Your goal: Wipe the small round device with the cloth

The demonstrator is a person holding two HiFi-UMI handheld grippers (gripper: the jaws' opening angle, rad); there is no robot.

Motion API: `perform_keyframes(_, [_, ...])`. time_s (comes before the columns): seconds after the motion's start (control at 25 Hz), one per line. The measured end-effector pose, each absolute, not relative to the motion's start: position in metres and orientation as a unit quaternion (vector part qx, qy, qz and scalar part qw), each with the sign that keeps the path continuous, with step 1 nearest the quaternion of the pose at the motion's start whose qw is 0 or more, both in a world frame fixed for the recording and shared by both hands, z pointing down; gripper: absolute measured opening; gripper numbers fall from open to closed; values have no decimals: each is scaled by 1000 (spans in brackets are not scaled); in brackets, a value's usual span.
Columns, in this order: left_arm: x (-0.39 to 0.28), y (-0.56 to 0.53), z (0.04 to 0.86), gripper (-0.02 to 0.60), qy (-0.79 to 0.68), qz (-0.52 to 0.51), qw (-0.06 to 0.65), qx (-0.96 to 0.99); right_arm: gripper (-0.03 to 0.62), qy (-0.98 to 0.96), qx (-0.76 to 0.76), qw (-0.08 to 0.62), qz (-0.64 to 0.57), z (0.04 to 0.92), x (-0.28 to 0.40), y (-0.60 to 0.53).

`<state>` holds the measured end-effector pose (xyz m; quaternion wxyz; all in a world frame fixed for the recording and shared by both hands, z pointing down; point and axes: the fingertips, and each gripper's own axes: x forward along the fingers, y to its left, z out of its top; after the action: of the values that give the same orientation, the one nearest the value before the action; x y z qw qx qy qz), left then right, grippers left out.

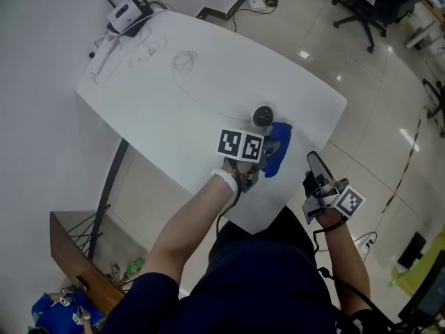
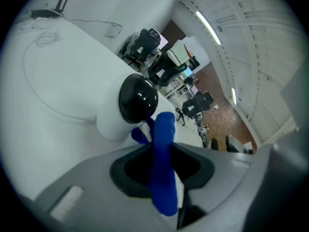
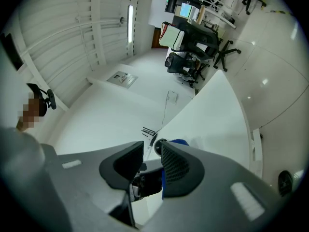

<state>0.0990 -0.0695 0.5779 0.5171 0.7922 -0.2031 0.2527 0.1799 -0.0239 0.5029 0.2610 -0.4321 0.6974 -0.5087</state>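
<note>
The small round device (image 1: 263, 116), a white body with a glossy black dome (image 2: 138, 99), stands near the table's front right edge. A blue cloth (image 1: 278, 149) hangs just in front of it, pinched between the jaws of my left gripper (image 1: 268, 147). In the left gripper view the cloth (image 2: 163, 144) runs up between the jaws of the left gripper (image 2: 161, 153) to the device's lower right side. My right gripper (image 1: 314, 164) hovers off the table's edge to the right. In its own view the right gripper (image 3: 152, 161) has a narrow gap between the jaws and nothing in it.
A router with antennas (image 1: 125, 14), a white power strip (image 1: 103, 53) and a thin looped cable (image 1: 184, 61) lie at the far end of the white table (image 1: 174, 124). Office chairs (image 1: 361, 5) stand on the floor beyond. A wooden shelf (image 1: 76, 249) is at lower left.
</note>
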Motion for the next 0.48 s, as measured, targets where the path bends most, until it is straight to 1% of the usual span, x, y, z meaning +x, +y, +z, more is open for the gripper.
perform_keyframes(0.16, [110, -82, 582, 115, -217, 227, 543, 779, 118, 691, -444, 264, -506, 509, 194, -24])
perform_keyframes(0.28, [109, -75, 582, 115, -215, 224, 549, 776, 118, 687, -446, 265, -510, 513, 204, -21])
perform_keyframes(0.48, [74, -58, 580, 115, -231, 219, 551, 771, 117, 695, -431, 257, -515, 509, 191, -24])
